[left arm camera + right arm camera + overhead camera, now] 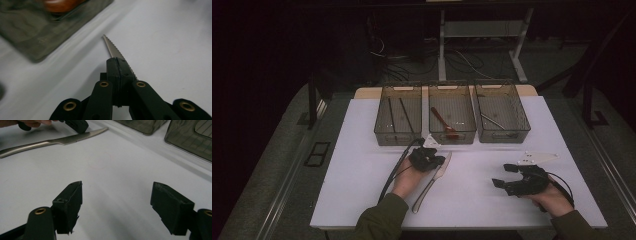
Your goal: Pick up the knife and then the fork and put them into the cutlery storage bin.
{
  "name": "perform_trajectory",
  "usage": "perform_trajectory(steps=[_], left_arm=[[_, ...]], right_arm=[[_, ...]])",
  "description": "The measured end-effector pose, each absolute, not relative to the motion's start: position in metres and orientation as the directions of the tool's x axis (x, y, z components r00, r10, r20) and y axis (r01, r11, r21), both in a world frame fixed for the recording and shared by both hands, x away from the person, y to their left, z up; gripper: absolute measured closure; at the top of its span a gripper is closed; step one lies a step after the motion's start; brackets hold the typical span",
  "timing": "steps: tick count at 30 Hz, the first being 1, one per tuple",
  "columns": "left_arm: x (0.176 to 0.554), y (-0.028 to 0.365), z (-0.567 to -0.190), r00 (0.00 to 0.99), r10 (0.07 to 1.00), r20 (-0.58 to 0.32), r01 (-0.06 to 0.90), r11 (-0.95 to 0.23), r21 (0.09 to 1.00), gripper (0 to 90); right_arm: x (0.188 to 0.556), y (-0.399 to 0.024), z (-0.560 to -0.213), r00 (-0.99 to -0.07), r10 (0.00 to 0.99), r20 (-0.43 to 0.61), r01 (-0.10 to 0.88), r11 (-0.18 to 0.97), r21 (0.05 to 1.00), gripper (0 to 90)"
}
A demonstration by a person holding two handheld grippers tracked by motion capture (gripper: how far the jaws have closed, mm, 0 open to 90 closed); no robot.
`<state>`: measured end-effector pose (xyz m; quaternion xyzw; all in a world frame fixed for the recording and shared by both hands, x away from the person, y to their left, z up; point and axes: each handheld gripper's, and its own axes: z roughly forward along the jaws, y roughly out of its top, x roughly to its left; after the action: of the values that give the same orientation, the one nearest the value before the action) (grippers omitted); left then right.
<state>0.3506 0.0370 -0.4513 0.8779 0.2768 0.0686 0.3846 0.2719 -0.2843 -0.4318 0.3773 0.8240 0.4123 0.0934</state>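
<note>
A steel table knife (428, 186) with a serrated blade lies on the white tabletop (482, 200), handle toward the person. My left gripper (439, 161) is shut on its blade near the tip. In the left gripper view the jaws of that gripper (117, 66) are pressed together, and the serrated tip of the knife (111, 46) sticks out past them. My right gripper (502, 175) rests low at the table's right with its jaws wide apart and nothing between them. The right gripper view shows that gripper (116, 202) over bare white table, with the knife (57, 141) and the left gripper (77, 125) farther off.
Three smoky translucent bins stand in a row at the back. The left bin (398, 137) holds two dark sticks. A red spoon (442, 122) lies in the middle bin (460, 137), a metal utensil in the right bin (504, 136). The table's front edge is near the forearms.
</note>
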Motion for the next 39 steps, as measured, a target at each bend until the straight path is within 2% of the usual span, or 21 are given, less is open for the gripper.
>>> perform_trajectory(steps=[9, 12, 13, 19, 24, 27, 32, 39], left_arm=[[0.328, 0.004, -0.451, 0.933, 0.339, -0.119, 0.318, -0.626, 0.712, 89.2], [0.324, 0.002, -0.448, 0.94, 0.326, -0.098, 0.294, -0.634, 0.716, 88.8], [0.324, 0.004, -0.446, 0.938, 0.334, -0.091, 0.294, -0.631, 0.718, 84.5], [0.318, 0.056, -0.427, 0.937, 0.344, -0.062, 0.277, -0.622, 0.732, 68.5], [0.309, 0.098, -0.429, 0.935, 0.348, -0.07, 0.285, -0.619, 0.732, 64.5], [0.303, 0.111, -0.435, 0.938, 0.341, -0.061, 0.277, -0.63, 0.725, 64.4], [0.303, 0.105, -0.445, 0.95, 0.307, -0.059, 0.258, -0.666, 0.7, 65.8], [0.305, 0.103, -0.448, 0.96, 0.277, -0.033, 0.221, -0.682, 0.697, 75.4]], right_arm=[[0.272, -0.285, -0.43, -0.697, 0.698, 0.166, 0.543, 0.361, 0.758, 25.7], [0.272, -0.286, -0.43, -0.698, 0.697, 0.166, 0.542, 0.362, 0.758, 25.7], [0.272, -0.286, -0.43, -0.699, 0.696, 0.164, 0.542, 0.366, 0.757, 25.7], [0.272, -0.286, -0.428, -0.717, 0.674, 0.177, 0.534, 0.369, 0.761, 25.7], [0.274, -0.283, -0.423, -0.739, 0.639, 0.21, 0.543, 0.381, 0.749, 23.6], [0.275, -0.283, -0.42, -0.754, 0.613, 0.236, 0.547, 0.386, 0.743, 23.6], [0.276, -0.278, -0.42, -0.759, 0.604, 0.242, 0.554, 0.404, 0.728, 24.3], [0.278, -0.281, -0.419, -0.756, 0.599, 0.264, 0.564, 0.393, 0.726, 25.0]])
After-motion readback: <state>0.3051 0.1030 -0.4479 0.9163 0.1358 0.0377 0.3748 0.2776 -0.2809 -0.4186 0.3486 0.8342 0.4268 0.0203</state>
